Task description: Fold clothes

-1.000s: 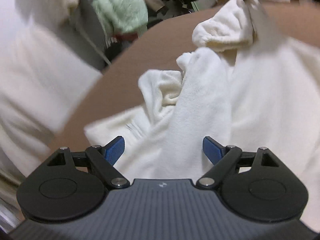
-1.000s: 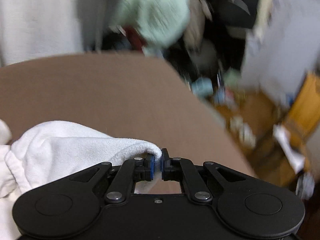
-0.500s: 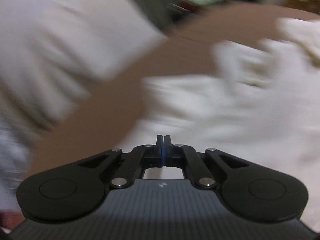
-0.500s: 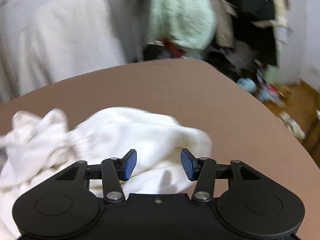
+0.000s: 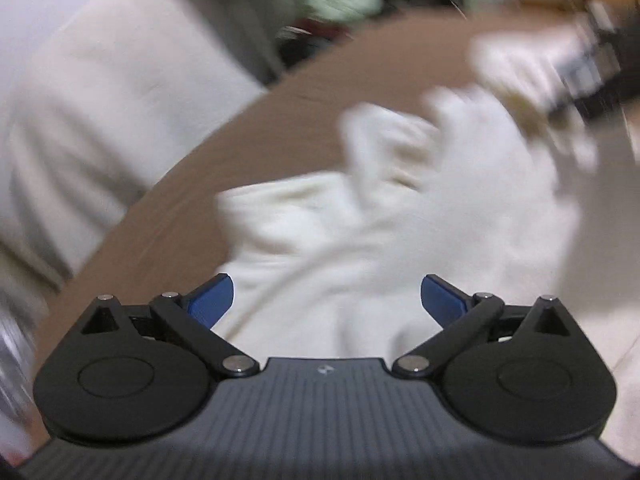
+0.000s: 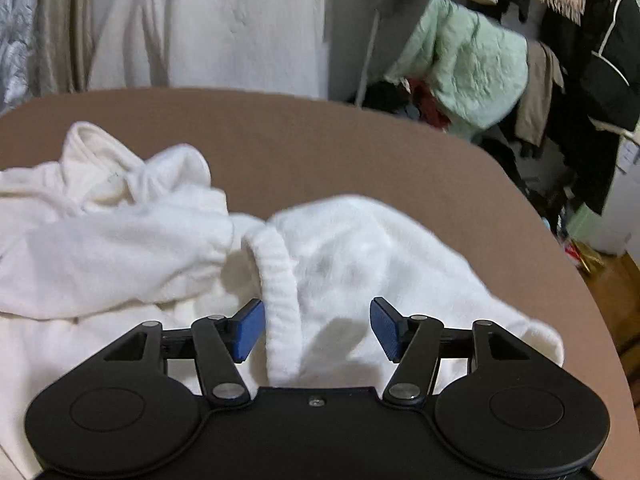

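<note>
A white fleece garment [image 6: 160, 248] lay crumpled on the brown desk [image 6: 340, 140], filling the lower left and centre of the right wrist frame, with a ribbed cuff [image 6: 280, 300] running down the middle. The right claw [image 6: 316, 330] stood apart, empty, its blue pads on either side of that cuff. The left claw [image 5: 326, 304] was also apart and held nothing, poised over the garment [image 5: 380, 220] in the blurred left view. The work looked to be at an early step: the sleeves sat bunched and nothing was laid flat. The next move probably called for closing on the cuff and drawing the sleeve out straight before any fold.
</note>
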Available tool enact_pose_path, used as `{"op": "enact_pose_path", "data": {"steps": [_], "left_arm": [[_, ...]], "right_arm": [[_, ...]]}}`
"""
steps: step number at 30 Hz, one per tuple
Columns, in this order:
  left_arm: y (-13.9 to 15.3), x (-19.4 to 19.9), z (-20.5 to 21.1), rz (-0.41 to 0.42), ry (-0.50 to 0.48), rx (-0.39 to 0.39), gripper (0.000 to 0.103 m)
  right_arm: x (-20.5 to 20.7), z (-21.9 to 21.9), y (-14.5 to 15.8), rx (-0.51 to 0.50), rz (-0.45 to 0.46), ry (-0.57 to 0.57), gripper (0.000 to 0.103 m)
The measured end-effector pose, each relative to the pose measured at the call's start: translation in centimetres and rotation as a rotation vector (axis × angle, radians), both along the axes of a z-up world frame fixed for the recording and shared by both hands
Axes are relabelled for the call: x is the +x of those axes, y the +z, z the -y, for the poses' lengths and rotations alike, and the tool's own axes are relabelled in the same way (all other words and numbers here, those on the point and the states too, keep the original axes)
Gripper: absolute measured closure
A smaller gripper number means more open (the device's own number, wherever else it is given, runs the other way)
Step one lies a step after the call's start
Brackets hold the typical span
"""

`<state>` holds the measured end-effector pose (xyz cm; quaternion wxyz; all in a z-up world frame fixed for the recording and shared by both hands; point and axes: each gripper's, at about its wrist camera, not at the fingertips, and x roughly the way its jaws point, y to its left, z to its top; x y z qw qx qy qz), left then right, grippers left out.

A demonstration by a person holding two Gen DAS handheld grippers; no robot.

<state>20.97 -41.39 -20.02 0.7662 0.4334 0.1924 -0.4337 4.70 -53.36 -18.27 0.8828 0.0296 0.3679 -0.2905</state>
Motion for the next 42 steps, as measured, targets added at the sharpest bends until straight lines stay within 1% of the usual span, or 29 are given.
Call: {"op": "enact_pose_path", "data": {"steps": [1,3,4,5,6,7,8,9,10,11,12,13,14,15,16,17,20,22,25,27,29,30,31,35,36,38,39,41,42], "left_arm": [[-1.3,-1.3,0.9,0.06,-0.04,0.048,0.001],[-4.0,-3.4,2.2,0.211,-0.102,0.123,0.0],[-5.0,-4.0,2.5,0.27,-0.119,0.137,0.0],[-5.3,-4.0,2.5,0.285,-0.116,0.128,0.0],[-4.8,-3.6,2.3,0.241,-0.096,0.103,0.005],[-4.2,-2.9,1.9,0.172,-0.07,0.072,0.028],[-3.4,-1.8,1.5,0.09,-0.024,0.04,0.048],[-2.6,-0.5,1.0,-0.001,0.034,0.007,0.095],[-1.8,0.6,0.6,-0.047,0.094,-0.019,0.1],[-1.1,1.7,-0.2,-0.06,0.154,-0.06,0.1],[-0.2,3.1,-1.3,-0.08,0.221,-0.118,0.101],[0.8,4.5,-2.5,-0.107,0.292,-0.175,0.101],[2.0,5.9,-4.0,-0.137,0.359,-0.232,0.101],[3.2,7.0,-5.8,-0.153,0.422,-0.292,0.101],[4.3,7.9,-7.5,-0.132,0.473,-0.339,0.101],[5.2,8.3,-9.3,-0.063,0.516,-0.366,0.101],[5.4,8.9,-14.2,0.1,0.637,-0.355,0.101],[5.3,9.8,-17.9,0.134,0.722,-0.354,0.101],[5.9,11.1,-23.0,0.166,0.871,-0.387,0.101],[7.5,11.4,-26.4,0.241,0.983,-0.433,0.101],[9.2,11.4,-29.6,0.315,1.067,-0.463,0.101],[9.7,11.7,-30.7,0.311,1.085,-0.458,0.101],[9.9,12.4,-31.6,0.282,1.089,-0.443,0.101],[7.3,14.7,-33.2,0.201,1.196,-0.388,0.101],[6.5,14.9,-33.7,0.219,1.242,-0.362,0.102],[5.6,14.9,-34.1,0.349,1.322,-0.265,0.101],[5.6,14.9,-34.8,0.368,1.348,-0.261,0.101],[6.1,14.8,-36.6,0.336,1.394,-0.309,0.101],[6.3,14.6,-37.4,0.281,1.405,-0.361,0.099]], "right_arm": [[-0.1,-0.3,-0.3,-0.002,-0.015,0.001,0.037],[-0.3,-0.7,-0.9,-0.018,-0.046,0.007,0.036],[-0.4,-0.8,-1.2,-0.033,-0.059,0.011,0.036],[-0.4,-0.7,-1.5,-0.043,-0.07,0.013,0.035],[-0.4,-0.5,-1.7,-0.05,-0.079,0.015,0.035],[-0.4,-0.3,-2.0,-0.058,-0.089,0.016,0.034],[-0.3,-0.1,-2.2,-0.066,-0.098,0.017,0.032],[-0.3,0.1,-2.3,-0.07,-0.102,0.023,0.032],[-0.3,0.3,-2.4,-0.071,-0.1,0.031,0.033],[-0.2,0.5,-2.5,-0.071,-0.096,0.039,0.034],[-0.4,0.8,-2.3,-0.06,-0.077,0.037,0.047],[-0.7,1.3,-1.9,-0.039,-0.049,0.013,0.068],[-1.0,1.8,-1.5,-0.016,-0.022,-0.019,0.07],[-1.3,2.1,-1.1,-0.017,-0.008,-0.045,0.073],[-1.7,2.4,-0.7,-0.03,0.001,-0.069,0.076],[-2.1,2.7,-0.3,-0.042,0.009,-0.093,0.076],[-3.3,3.7,0.8,-0.06,0.036,-0.162,0.076],[-4.4,4.6,1.1,-0.033,0.05,-0.201,0.076],[-5.4,5.3,0.4,-0.021,0.043,-0.242,0.076],[-5.9,5.4,0.0,-0.029,0.037,-0.269,0.077],[-6.2,5.6,0.1,-0.042,0.048,-0.292,0.077],[-6.3,5.8,0.2,-0.053,0.048,-0.302,0.077],[-6.2,5.9,0.2,-0.066,0.036,-0.303,0.077],[-5.7,6.3,0.4,-0.11,-0.021,-0.312,0.077],[-5.7,6.4,0.6,-0.122,-0.027,-0.324,0.077],[-5.8,6.7,0.8,-0.143,-0.04,-0.352,0.077],[-6.0,6.8,0.8,-0.152,-0.046,-0.369,0.077],[-6.4,7.1,0.7,-0.176,-0.067,-0.403,0.077],[-6.6,7.2,0.5,-0.195,-0.087,-0.42,0.076]]}}
